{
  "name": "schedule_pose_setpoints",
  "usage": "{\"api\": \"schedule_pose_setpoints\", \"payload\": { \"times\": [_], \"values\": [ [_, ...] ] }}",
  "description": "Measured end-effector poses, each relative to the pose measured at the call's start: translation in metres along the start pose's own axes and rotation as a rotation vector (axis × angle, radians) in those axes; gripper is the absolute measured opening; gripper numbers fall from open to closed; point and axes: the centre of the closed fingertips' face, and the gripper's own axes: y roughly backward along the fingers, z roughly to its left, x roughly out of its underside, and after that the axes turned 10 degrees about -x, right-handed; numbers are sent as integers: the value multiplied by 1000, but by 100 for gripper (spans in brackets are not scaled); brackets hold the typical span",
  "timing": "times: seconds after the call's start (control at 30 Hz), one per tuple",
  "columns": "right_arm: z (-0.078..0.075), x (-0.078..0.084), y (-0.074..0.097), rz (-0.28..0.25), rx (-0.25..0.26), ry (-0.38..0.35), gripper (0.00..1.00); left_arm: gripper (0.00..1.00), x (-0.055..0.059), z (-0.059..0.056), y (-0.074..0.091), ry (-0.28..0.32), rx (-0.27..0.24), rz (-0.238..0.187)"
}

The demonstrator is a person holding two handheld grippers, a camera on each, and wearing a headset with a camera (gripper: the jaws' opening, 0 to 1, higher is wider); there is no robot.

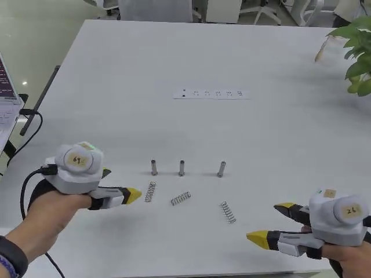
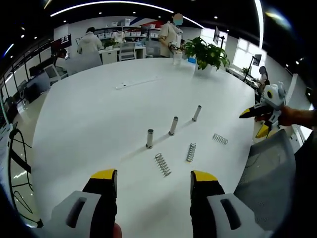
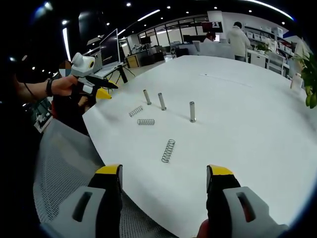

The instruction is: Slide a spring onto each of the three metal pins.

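Three short metal pins stand upright in a row on the white table: left pin, middle pin, right pin. Three springs lie flat in front of them: one by the left pin, one in the middle, one to the right. My left gripper is open and empty, just left of the nearest spring. My right gripper is open and empty near the front edge, right of a spring. The pins stand bare.
A white power strip lies flat beyond the pins. A potted plant stands at the far right corner. A black cable hangs off the table's left edge. A grey mesh chair sits below the front edge.
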Motion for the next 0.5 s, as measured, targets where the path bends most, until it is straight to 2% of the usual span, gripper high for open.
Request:
{"api": "schedule_pose_setpoints", "payload": {
  "times": [0.33,0.43,0.5],
  "values": [
    [0,-3,-4,0,-9,3,68,63,4,3,13,4,5,-39],
    [0,-4,-5,0,-12,5,68,65,3,1,18,0,7,-53],
    [1,-5,-6,1,-14,6,68,66,5,4,19,2,6,-59]
  ]
}}
